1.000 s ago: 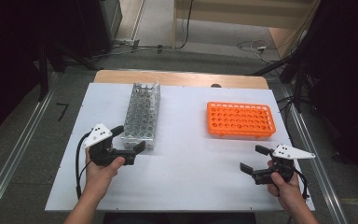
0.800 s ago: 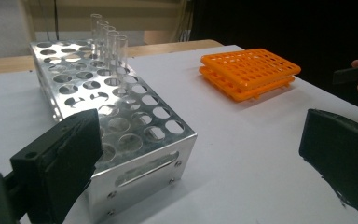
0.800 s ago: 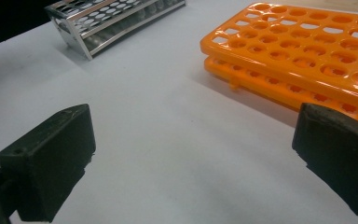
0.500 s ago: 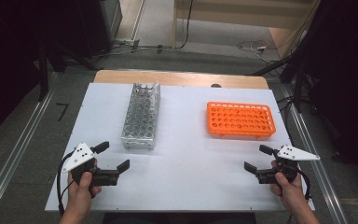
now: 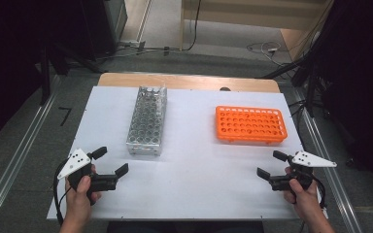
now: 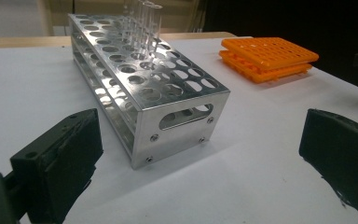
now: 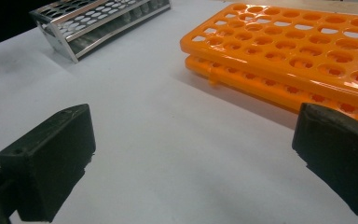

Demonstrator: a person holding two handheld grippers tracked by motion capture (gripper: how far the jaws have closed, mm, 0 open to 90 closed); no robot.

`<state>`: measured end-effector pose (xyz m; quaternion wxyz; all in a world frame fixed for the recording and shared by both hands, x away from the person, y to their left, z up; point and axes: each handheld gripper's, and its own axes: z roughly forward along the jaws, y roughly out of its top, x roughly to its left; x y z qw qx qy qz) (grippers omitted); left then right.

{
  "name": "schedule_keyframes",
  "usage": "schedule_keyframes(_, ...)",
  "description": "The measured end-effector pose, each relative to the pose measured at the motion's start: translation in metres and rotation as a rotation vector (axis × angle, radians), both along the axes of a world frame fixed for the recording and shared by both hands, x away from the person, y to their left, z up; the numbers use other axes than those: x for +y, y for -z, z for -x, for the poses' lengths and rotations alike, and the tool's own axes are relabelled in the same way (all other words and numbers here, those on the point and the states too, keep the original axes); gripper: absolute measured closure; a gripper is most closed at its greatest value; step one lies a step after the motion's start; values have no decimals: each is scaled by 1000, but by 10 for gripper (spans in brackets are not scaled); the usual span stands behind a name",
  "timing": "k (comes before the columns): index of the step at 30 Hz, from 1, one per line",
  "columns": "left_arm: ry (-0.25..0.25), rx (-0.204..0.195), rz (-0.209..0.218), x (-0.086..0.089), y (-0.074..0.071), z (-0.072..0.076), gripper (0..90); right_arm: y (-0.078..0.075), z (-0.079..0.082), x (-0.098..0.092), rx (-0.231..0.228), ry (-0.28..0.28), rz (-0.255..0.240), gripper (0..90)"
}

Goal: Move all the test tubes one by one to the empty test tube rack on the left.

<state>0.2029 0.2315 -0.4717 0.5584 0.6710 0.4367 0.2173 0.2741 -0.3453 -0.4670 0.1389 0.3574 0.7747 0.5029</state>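
High view: the left gripper (image 5: 110, 161) and right gripper (image 5: 270, 164), each held in a hand at the desk's (image 5: 194, 194) near corners, are spread wide and grasp nothing. The metal rack (image 5: 147, 120) stands left of centre, the orange rack (image 5: 250, 124) toward the right edge.

Left gripper view: clear tubes (image 6: 142, 21) rise from the metal rack's far end, their tops cut off.

Right gripper view: the orange rack lies close ahead, partly cropped.
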Motion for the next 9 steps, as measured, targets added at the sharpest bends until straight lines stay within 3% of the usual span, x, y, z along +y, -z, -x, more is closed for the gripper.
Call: schedule_keyframes(9, -14, 8, -17, -2, 2, -1, 0, 1, 0, 2, 1, -6, 9, 0)
